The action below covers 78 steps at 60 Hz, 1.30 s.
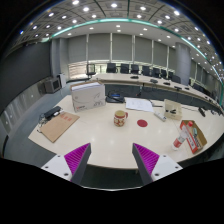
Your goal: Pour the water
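A small brownish cup (120,117) stands upright on the white table (100,135), well beyond my fingers and slightly right of the gap between them. A flat red disc (142,123) lies just right of the cup. My gripper (111,150) is open, its magenta pads spread wide with only bare table between them. It holds nothing and sits far short of the cup. I cannot pick out a bottle or jug with certainty.
A white box (88,96) stands behind and left of the cup. A brown board (58,126) lies to the left. Papers (138,104) and a small carton (172,108) lie farther back. A red-and-white packet (191,136) rests at the right. Office chairs line the far desks.
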Each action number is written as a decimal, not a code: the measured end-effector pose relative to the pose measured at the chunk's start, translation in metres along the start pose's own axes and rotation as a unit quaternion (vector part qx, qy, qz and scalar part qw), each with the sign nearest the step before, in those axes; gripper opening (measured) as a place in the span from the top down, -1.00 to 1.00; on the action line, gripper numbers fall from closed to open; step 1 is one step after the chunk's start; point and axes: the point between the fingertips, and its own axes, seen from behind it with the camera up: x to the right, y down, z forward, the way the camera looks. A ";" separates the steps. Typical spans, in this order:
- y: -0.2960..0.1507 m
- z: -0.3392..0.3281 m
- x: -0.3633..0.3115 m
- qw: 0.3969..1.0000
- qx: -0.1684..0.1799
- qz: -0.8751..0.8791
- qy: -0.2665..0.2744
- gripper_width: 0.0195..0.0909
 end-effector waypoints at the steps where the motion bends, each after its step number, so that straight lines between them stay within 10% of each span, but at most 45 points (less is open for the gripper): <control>1: 0.000 0.000 0.002 1.000 0.000 0.001 0.003 -0.86; 29: 0.066 0.024 0.257 0.996 0.015 0.038 0.085 -0.86; 59: 0.088 0.200 0.459 0.989 0.076 0.060 0.113 -0.86; 78: 0.067 0.259 0.462 0.988 0.118 0.016 0.097 0.20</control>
